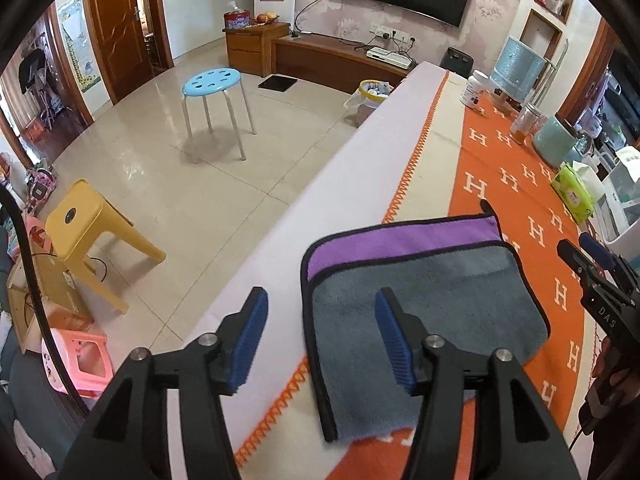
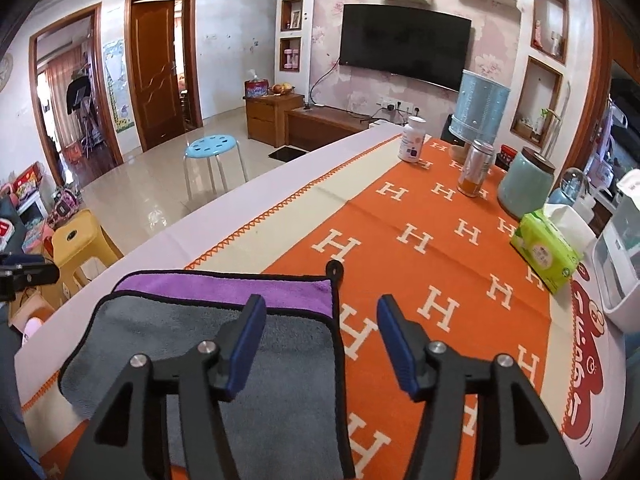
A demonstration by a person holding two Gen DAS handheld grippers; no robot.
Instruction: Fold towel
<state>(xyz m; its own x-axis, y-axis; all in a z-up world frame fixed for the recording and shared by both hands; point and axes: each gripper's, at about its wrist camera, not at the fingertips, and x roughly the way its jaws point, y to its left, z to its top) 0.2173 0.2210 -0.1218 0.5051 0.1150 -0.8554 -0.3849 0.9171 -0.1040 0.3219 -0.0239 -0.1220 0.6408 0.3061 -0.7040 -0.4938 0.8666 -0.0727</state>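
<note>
The towel (image 1: 424, 312) lies folded on the table, grey side up with a purple strip showing along its far edge and black piping around it. It also shows in the right wrist view (image 2: 172, 332). My left gripper (image 1: 322, 312) is open and empty, held above the towel's left edge. My right gripper (image 2: 320, 320) is open and empty, above the towel's right edge. The right gripper also shows at the right of the left wrist view (image 1: 592, 260). The towel's black hanging loop (image 2: 335, 270) sticks out at its far right corner.
An orange tablecloth (image 2: 420, 216) with white H letters covers the table. At the far right stand a white bottle (image 2: 412, 140), a jar (image 2: 476, 168), a pale green pot (image 2: 524, 184), a green wipes pack (image 2: 548, 252) and a white bin (image 2: 620, 264). Stools stand on the floor to the left (image 1: 216, 84).
</note>
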